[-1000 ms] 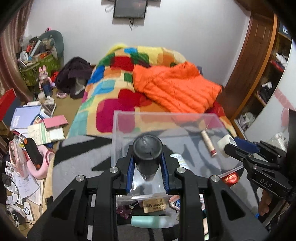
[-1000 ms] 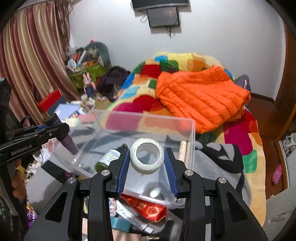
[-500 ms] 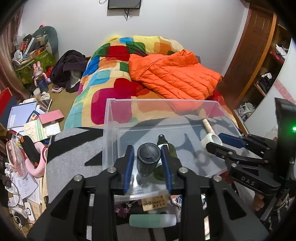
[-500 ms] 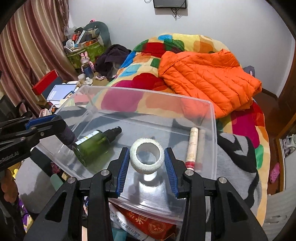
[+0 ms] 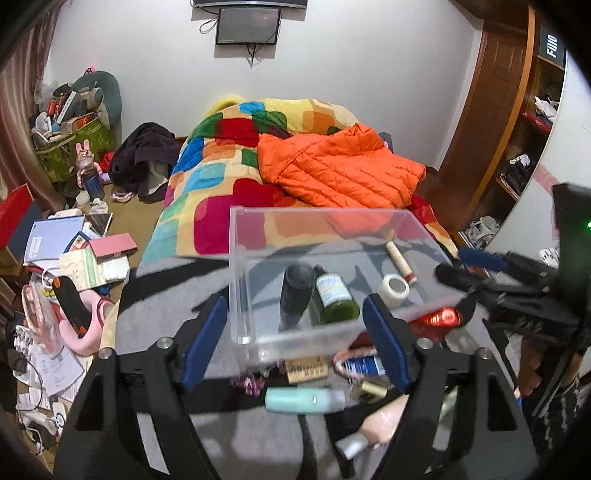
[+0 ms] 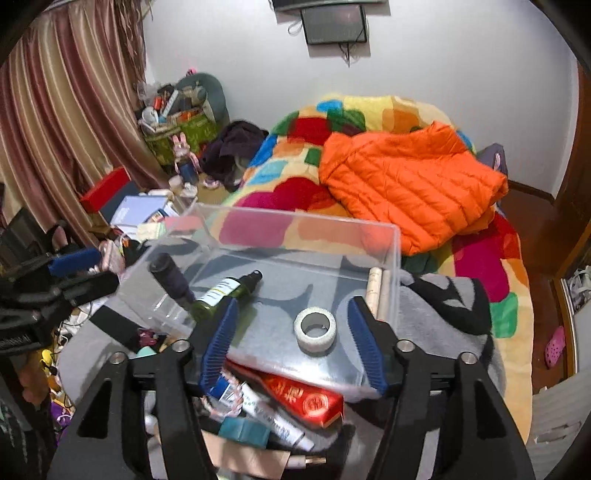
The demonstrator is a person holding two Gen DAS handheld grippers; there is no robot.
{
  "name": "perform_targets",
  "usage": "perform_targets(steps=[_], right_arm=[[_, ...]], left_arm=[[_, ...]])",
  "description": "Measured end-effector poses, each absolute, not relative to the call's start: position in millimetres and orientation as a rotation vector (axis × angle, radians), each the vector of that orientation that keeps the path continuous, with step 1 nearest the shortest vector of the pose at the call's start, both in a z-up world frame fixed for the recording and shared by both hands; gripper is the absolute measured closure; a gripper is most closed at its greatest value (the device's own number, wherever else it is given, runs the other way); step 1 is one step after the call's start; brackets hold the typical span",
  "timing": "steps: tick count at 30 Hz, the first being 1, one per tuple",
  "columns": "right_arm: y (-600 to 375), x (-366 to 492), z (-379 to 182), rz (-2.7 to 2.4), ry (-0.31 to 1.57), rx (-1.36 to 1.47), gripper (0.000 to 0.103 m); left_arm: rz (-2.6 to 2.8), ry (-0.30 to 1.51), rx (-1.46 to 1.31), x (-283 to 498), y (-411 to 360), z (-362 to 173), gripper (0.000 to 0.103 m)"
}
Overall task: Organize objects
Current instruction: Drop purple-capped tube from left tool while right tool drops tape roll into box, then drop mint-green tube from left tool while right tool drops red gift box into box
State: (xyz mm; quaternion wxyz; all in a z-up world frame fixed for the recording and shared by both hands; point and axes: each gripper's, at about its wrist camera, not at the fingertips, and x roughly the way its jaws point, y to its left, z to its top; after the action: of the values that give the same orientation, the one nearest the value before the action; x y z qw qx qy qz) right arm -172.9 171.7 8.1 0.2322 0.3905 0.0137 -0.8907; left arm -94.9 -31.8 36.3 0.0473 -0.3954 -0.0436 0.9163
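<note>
A cluttered bedroom lies behind the work: a bed under a patchwork quilt with one orange puffer jacket on it, a dark screen on the white wall, and striped curtains beside heaps of books and bags on the floor. In front, on a grey and black blanket, sits one clear plastic box with its top uncovered.

Four things lie inside the box. One dark cylindrical bottle leans against the box's left wall, its capped end up and toward the left gripper's side. One green spray bottle lies flat just beside it, long axis slanting across the floor of the box, black nozzle toward the far wall and base toward the near left corner. One white tape roll lies flat with its hole facing up, near the front wall. One cream tube with a red end lies along the right wall, long axis running front to back.

The left gripper has its jaws spread wide and holds nothing; they straddle the box's near left corner. The right gripper also has its jaws wide apart and empty, one on each side of the tape roll without touching it.

Outside the box, against its front wall, loose items lie piled: one red foil packet, one mint-green tube, a white tube.
</note>
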Motion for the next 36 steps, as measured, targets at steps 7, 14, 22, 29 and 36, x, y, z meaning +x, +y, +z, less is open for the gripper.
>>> perform_targets(steps=[7,14,22,29,36], right_arm=[[191,-146,9,-2.458,0.009,1.053,0.032],[211,-129,-16,-2.433,-0.03,1.127,0.029],[220,-134,-51,-2.388,-0.056,1.226,0.028],[207,-148,-62,-2.365,-0.069,1.233,0.029],[194,-154,-66,-2.36,-0.054,1.22,0.05]], left_arm=[[2.733,-0.126,-1.32,-72,-31,3,0.018],[2.614,-0.151,-1.478,-63,-27,-41,0.018],[2.565,-0.126,-1.538,-66,-18,-63,0.017],[2.579,-0.037,-1.53,-79,-2,-68,0.017],[2.629,0.035,-1.473,-80,3,-71,0.021]])
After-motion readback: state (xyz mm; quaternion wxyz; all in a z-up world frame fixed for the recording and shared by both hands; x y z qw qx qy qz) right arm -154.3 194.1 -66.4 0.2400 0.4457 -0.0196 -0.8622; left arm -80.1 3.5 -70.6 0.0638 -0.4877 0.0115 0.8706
